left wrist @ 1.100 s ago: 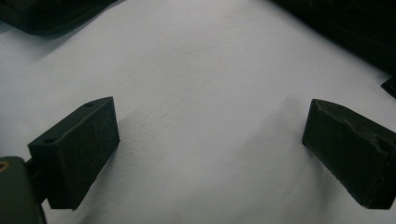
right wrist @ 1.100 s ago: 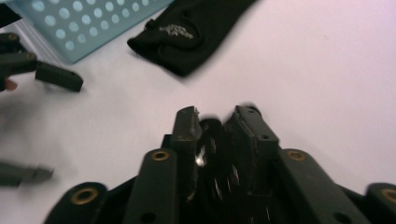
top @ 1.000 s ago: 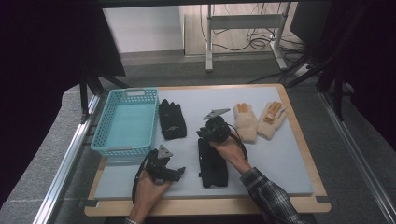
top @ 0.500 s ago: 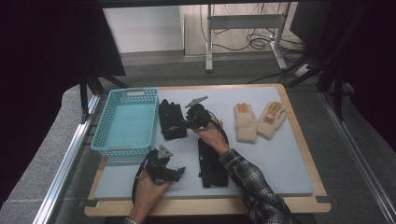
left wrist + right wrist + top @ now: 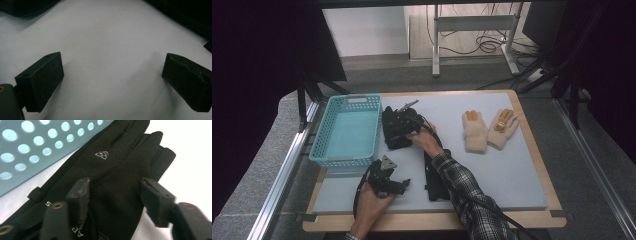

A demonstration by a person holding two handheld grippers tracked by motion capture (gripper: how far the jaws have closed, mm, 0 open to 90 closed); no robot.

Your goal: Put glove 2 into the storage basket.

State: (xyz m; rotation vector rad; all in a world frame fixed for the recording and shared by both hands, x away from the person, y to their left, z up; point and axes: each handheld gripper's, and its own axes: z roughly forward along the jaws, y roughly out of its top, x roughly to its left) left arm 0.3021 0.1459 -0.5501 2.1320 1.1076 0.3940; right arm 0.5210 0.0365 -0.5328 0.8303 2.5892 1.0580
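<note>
A black glove [image 5: 393,141] lies flat beside the blue basket [image 5: 346,131]. My right gripper [image 5: 403,120] hovers right over it. In the right gripper view the jaws stand open above the glove [image 5: 112,162], which bears a small white logo, and nothing is between the right gripper [image 5: 116,195] fingers. A second black glove [image 5: 435,181] lies nearer the front, partly under the right forearm. My left gripper [image 5: 404,184] rests low on the grey mat near the front; the left gripper [image 5: 112,67] is open over bare mat.
Two cream knit gloves [image 5: 474,131] [image 5: 503,127] lie side by side at the right of the mat [image 5: 512,175]. The basket's perforated wall [image 5: 32,147] runs close along the black glove. The table has a wooden border [image 5: 532,145].
My right gripper has moved away from the front black glove, going left and farther out to the glove next to the basket. The left gripper has stayed in place.
</note>
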